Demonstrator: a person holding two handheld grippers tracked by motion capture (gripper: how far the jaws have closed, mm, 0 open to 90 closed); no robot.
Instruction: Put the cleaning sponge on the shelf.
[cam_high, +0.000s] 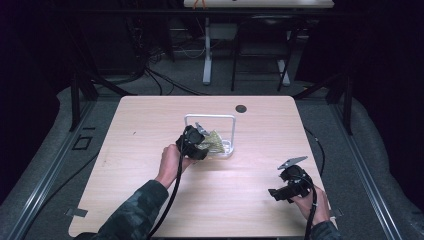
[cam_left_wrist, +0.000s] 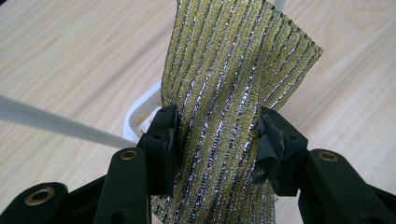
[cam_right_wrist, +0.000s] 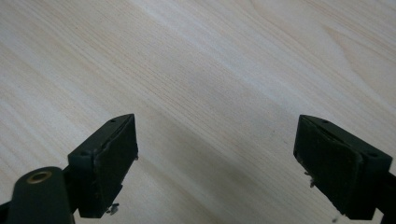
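Glittery gold cloth (cam_left_wrist: 229, 93) clenched in L claw (cam_left_wrist: 215, 140), over white tray (cam_high: 231, 131), R claw (cam_right_wrist: 215, 163) released, nothing between.

No readable text, label, brand, number or sign is showing anywhere: nothing legible is appearing on the table (cam_high: 150, 200), on the glittering striped cloth (cam_left_wrist: 229, 93), or on the white basket (cam_high: 233, 131) beside that cloth

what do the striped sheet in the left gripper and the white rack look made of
Striped sheet: likely woven metallic fabric or mesh, with glittering gold and silver threads that twist limply. White rack: probably coated wire or plastic, with thin smooth matte white bars. Table: pale wood-grain top, possibly laminate.
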